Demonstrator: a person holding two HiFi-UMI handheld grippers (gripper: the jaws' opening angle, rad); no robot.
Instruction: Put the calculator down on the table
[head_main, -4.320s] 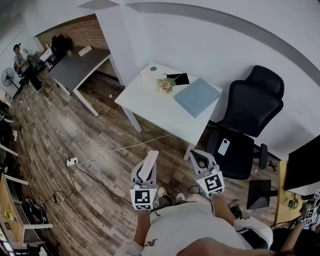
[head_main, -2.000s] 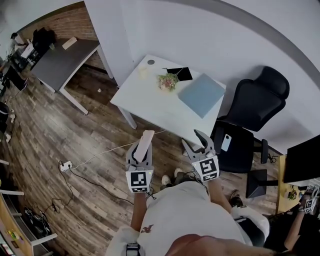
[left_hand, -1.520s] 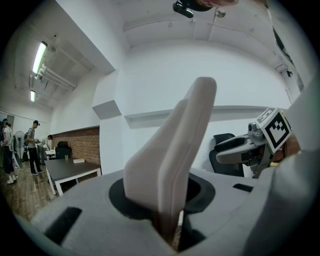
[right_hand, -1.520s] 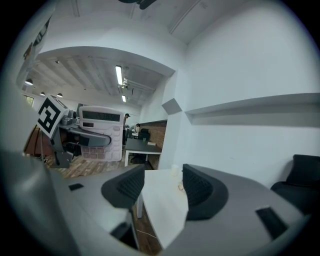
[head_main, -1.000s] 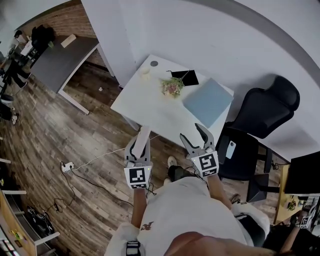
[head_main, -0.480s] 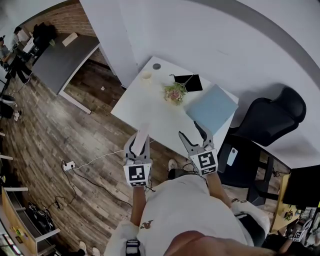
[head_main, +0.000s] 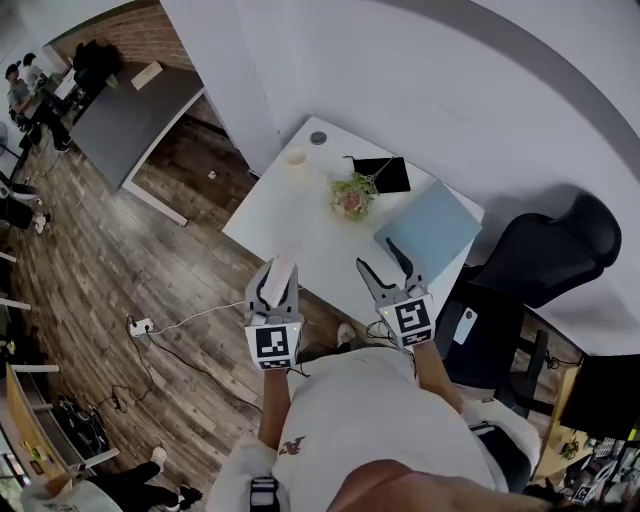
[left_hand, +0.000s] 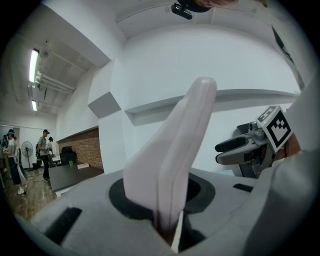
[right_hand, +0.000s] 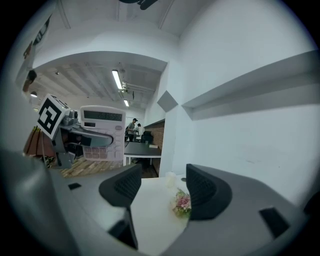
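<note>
Left hand-held gripper is clamped on the calculator, held upright in the air at the near edge of the counter. Right hand-held gripper is open and empty. Risk: released early, the edge-gripped calculator could topple or drop short of the counter.

White calculator edge-on between tight jaws

Bright, even indoor light falls on the white table, which throws only a faint shadow onto the floor beside it. Ceiling tubes glare beyond the table. Fisheye bending and dark corners ring every view. The close calculator looks soft.
</note>
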